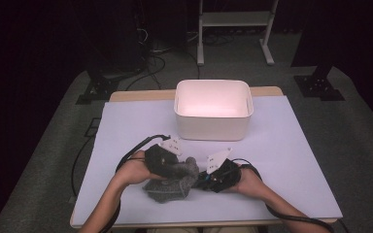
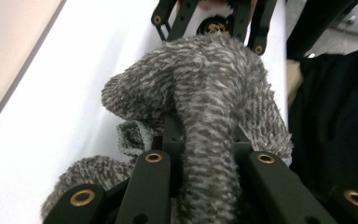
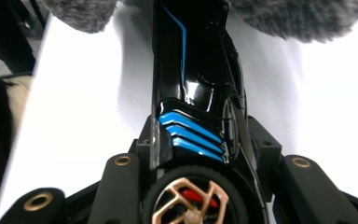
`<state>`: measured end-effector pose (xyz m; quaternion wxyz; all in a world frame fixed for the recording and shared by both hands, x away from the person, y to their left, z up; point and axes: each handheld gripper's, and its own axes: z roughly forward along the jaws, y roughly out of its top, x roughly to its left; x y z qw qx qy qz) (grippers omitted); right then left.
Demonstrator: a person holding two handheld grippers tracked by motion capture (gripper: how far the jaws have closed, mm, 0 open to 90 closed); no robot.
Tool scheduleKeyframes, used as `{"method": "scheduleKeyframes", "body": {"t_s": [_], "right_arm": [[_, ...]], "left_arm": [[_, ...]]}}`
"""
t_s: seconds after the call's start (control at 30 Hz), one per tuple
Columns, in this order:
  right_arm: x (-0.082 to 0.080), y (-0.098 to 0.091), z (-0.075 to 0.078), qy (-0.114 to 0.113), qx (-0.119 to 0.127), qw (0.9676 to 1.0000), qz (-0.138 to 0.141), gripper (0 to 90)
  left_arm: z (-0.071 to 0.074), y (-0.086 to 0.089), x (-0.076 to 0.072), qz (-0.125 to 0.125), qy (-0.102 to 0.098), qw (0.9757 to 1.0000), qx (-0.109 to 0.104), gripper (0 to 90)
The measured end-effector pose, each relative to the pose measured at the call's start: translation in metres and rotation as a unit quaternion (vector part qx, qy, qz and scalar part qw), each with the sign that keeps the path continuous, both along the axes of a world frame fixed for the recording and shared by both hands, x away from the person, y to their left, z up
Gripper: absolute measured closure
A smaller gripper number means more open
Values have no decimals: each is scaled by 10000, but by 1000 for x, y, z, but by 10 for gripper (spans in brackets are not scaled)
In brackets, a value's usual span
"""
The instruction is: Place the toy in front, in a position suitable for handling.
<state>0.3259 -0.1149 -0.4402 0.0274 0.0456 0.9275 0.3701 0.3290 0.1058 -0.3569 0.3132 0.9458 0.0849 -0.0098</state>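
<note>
Your grey fuzzy knitted cloth (image 1: 171,183) lies bunched on the desk (image 1: 291,160), well in front of the white plastic bin (image 1: 212,109) on your side. It looks soft, light and limp, so judge it safest to pinch a thick fold. Your left gripper (image 2: 205,154) has its jaws closed on such a fold. Your right gripper (image 3: 191,154) grips a glossy black toy car with blue stripes (image 3: 196,93), its nose touching the cloth.
</note>
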Motion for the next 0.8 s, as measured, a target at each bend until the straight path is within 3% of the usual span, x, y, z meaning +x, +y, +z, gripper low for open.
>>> {"method": "scheduleKeyframes", "body": {"t_s": [0.1, 0.13, 0.2, 0.3, 0.33, 0.47, 0.57, 0.8], "right_arm": [[5, -1, -9, 120, -63, 9999, -98, 564], [7, -3, -10, 277, 52, 9995, -121, 555], [8, -5, -8, 377, 113, 9991, -135, 460], [6, -13, -1, 360, 101, 9992, -143, 431], [5, -18, 0, 342, 133, 9992, -177, 438], [5, -36, 1, 514, 411, 9975, -251, 615], [1, -39, 0, 413, 500, 9973, -351, 625], [0, -32, 0, 332, 527, 9974, -353, 623]], "left_arm": [[-11, -7, 3, 3, -3, 9999, 161, 766], [-12, -7, 3, 18, 11, 9999, 115, 767], [-12, -6, 4, 27, 41, 10000, 80, 767], [-12, -6, 3, 7, 15, 9999, 114, 768], [-11, -6, 4, -14, -10, 9999, 137, 767], [-10, -7, 5, -29, -74, 10000, 58, 767], [-7, -12, 5, -158, 20, 9997, -200, 767], [-6, -55, 6, -602, -81, 9981, -131, 767]]}}
